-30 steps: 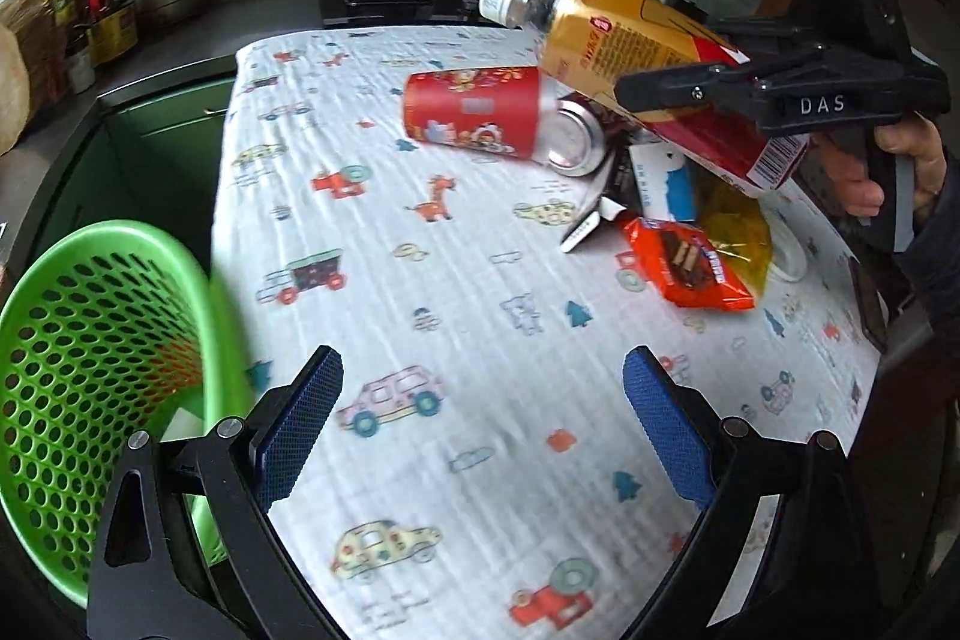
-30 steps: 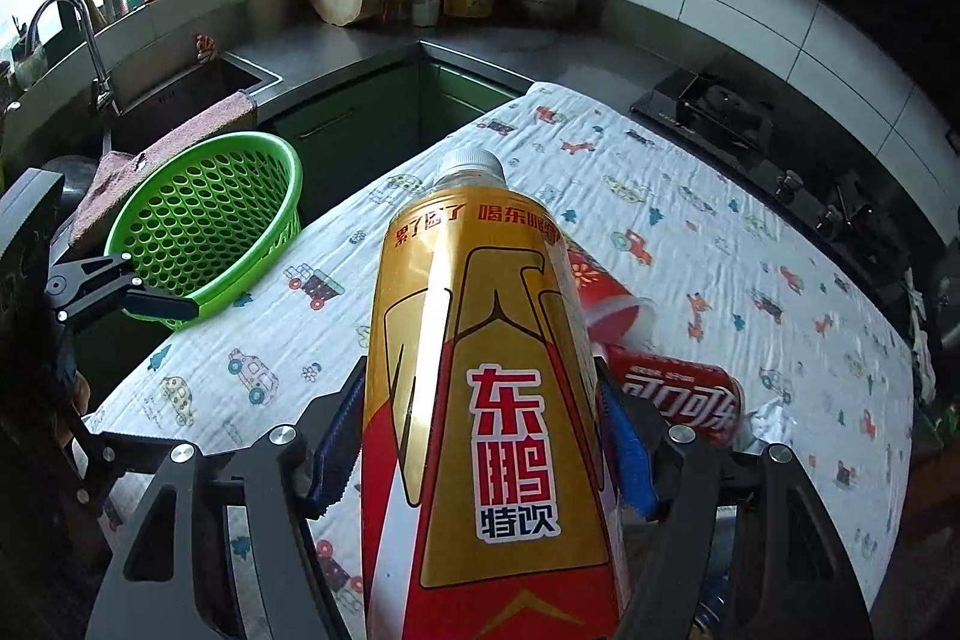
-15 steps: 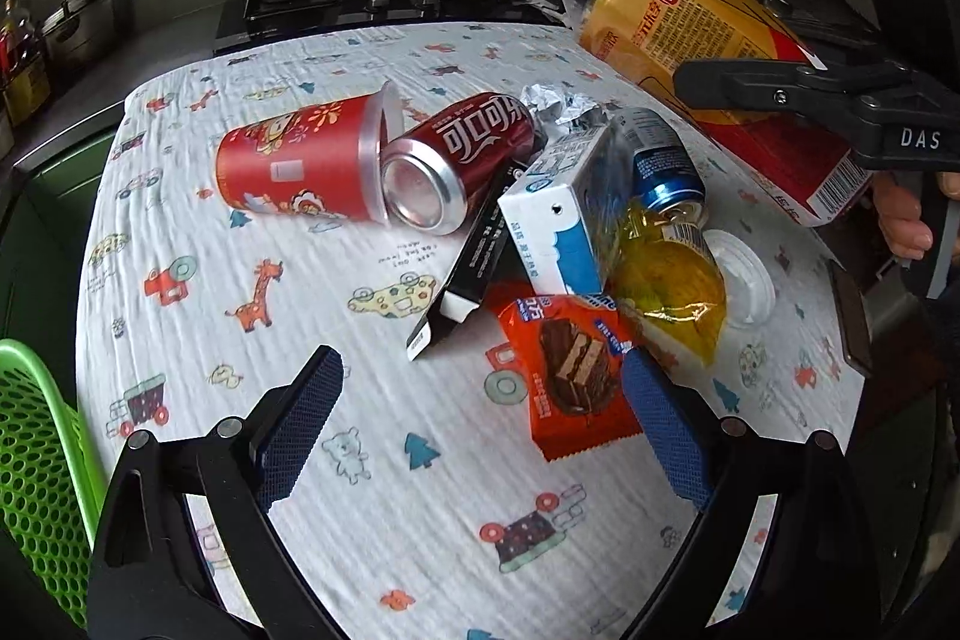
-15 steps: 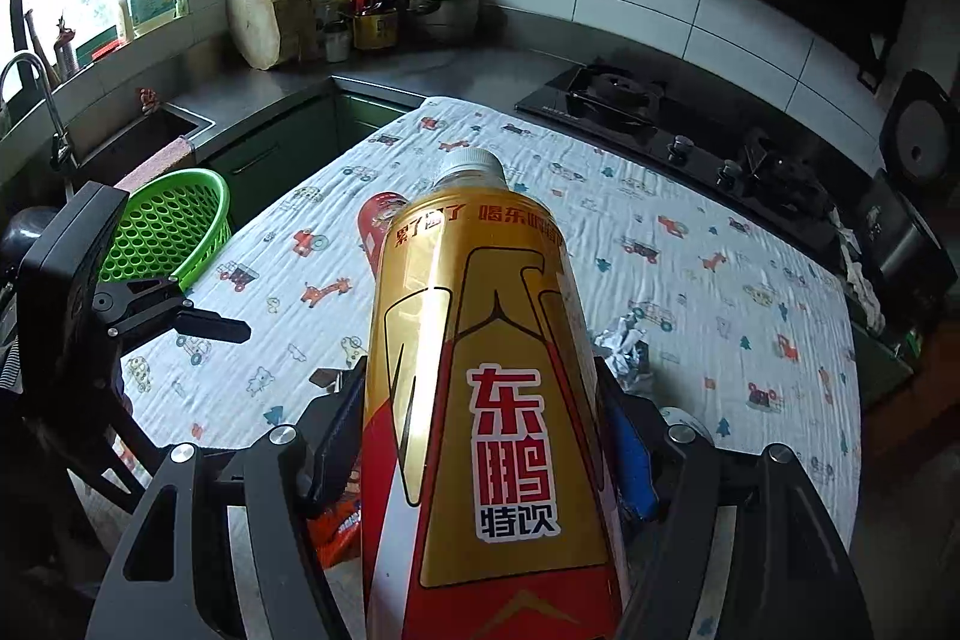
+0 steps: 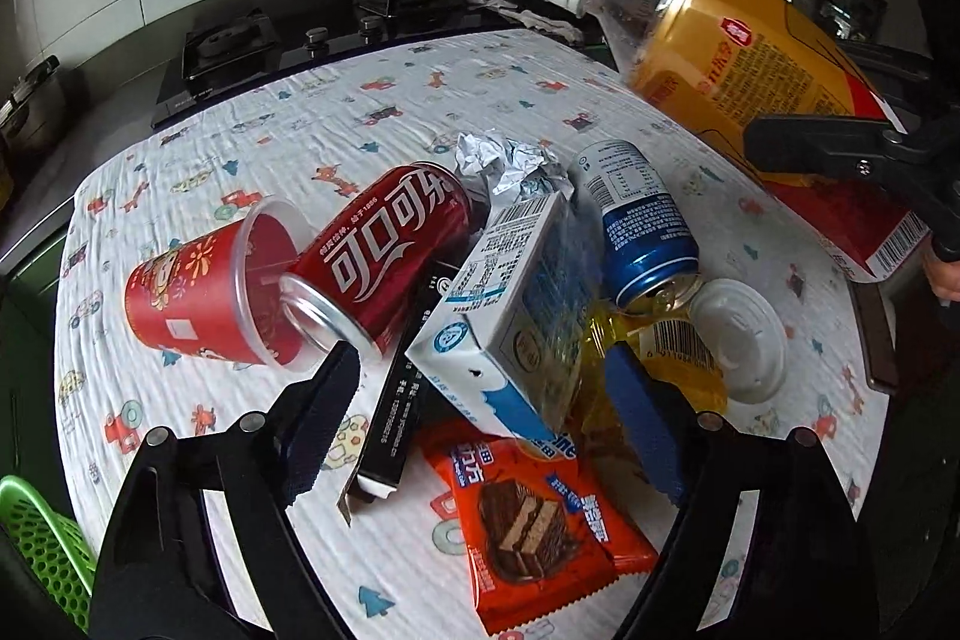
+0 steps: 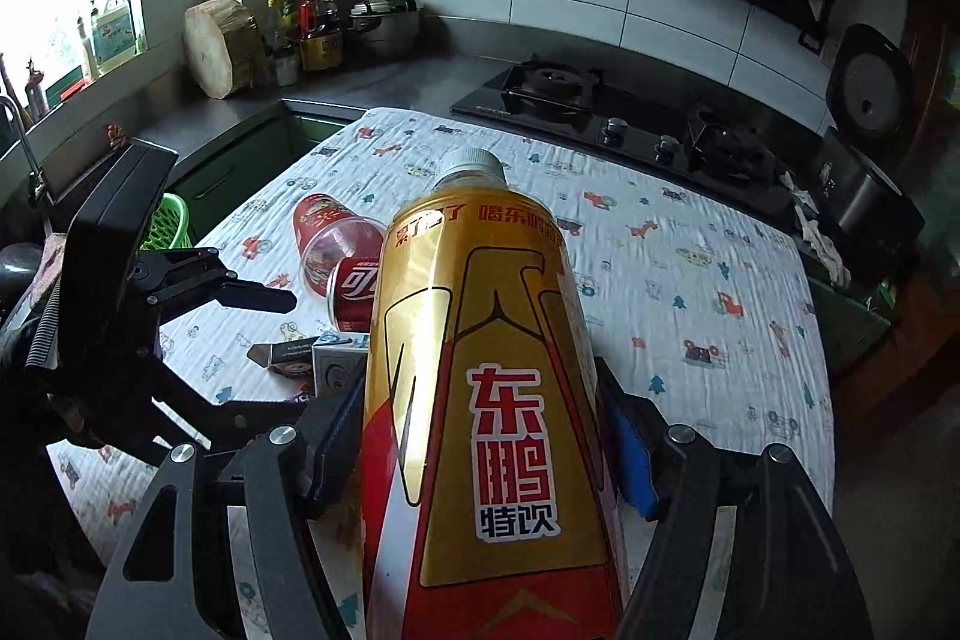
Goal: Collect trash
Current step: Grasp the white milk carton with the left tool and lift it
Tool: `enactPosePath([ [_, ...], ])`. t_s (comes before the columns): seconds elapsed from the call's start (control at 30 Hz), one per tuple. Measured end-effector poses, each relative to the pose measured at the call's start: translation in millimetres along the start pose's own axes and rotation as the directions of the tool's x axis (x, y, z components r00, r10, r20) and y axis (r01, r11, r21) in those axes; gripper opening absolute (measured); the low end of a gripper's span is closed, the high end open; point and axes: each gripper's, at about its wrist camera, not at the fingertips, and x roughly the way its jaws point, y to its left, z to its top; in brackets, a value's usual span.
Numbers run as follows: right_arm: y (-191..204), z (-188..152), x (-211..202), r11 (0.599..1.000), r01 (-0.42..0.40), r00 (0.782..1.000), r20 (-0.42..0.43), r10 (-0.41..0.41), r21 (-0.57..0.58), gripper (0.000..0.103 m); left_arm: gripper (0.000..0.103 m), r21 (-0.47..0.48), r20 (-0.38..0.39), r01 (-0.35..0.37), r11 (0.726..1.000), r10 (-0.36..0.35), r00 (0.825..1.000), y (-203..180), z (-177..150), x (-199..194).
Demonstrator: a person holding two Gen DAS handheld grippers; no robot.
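My left gripper (image 5: 480,400) hovers low over a trash pile on the patterned tablecloth (image 5: 372,112), its jaws closing. The white-and-blue carton (image 5: 510,316) and a black box (image 5: 402,388) lie between the pads, untouched. Around them lie a red paper cup (image 5: 192,298), a red cola can (image 5: 384,250), crumpled foil (image 5: 504,160), a blue can (image 5: 642,226), a yellow wrapper (image 5: 600,358), a white lid (image 5: 738,334) and an orange wafer wrapper (image 5: 534,520). My right gripper (image 6: 480,436) is shut on a large yellow bottle (image 6: 480,370), held above the table's right side (image 5: 738,58).
A green basket (image 5: 36,538) sits off the table's left edge, partly hidden behind the left gripper's body in the right wrist view (image 6: 168,220). A gas hob (image 6: 630,124) runs along the far edge. A rice cooker (image 6: 870,112) stands at the right.
My left gripper swung from beside the green basket to over the trash pile, and its jaws narrowed. My right gripper, still holding the bottle, moved away from the basket.
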Motion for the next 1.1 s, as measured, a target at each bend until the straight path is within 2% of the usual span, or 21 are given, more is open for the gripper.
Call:
enactPosePath([
  [0.37, -18, -18, -2, 0.999, 0.012, 1.0, -0.003, -0.012, 0.035, 0.067, 0.075, -0.017, -0.048, -0.001, 1.0, 0.0, 0.999, 2, 6, 31],
  [0.43, -19, -19, -1, 0.999, 0.013, 1.0, -0.004, -0.013, 0.034, 0.067, 0.069, -0.028, -0.051, 0.01, 1.0, -0.011, 0.999, 4, 5, 34],
  [0.47, -19, -20, -1, 0.999, 0.012, 1.0, -0.003, -0.012, 0.038, 0.067, 0.068, -0.03, -0.042, 0.012, 0.999, -0.013, 0.999, 3, 4, 34],
  [0.53, -20, -22, 0, 0.999, 0.011, 1.0, -0.004, -0.011, 0.043, 0.067, 0.057, -0.026, -0.03, 0.015, 1.0, -0.016, 0.999, 0, 4, 32],
  [0.63, -21, -25, 1, 0.999, 0.007, 1.0, -0.006, -0.007, 0.049, 0.067, 0.051, -0.003, -0.009, 0.015, 1.0, -0.015, 1.0, -9, 2, 28],
  [0.87, -18, -26, 0, 0.999, 0.004, 1.0, -0.002, -0.004, 0.051, 0.067, 0.047, 0.045, 0.059, -0.027, 0.999, 0.025, 0.998, -25, -1, 11],
  [1.1, 4, -16, -10, 1.0, -0.012, 1.0, 0.02, 0.012, 0.019, 0.067, 0.043, -0.011, 0.124, -0.014, 1.0, 0.015, 0.992, -8, -11, -35],
])
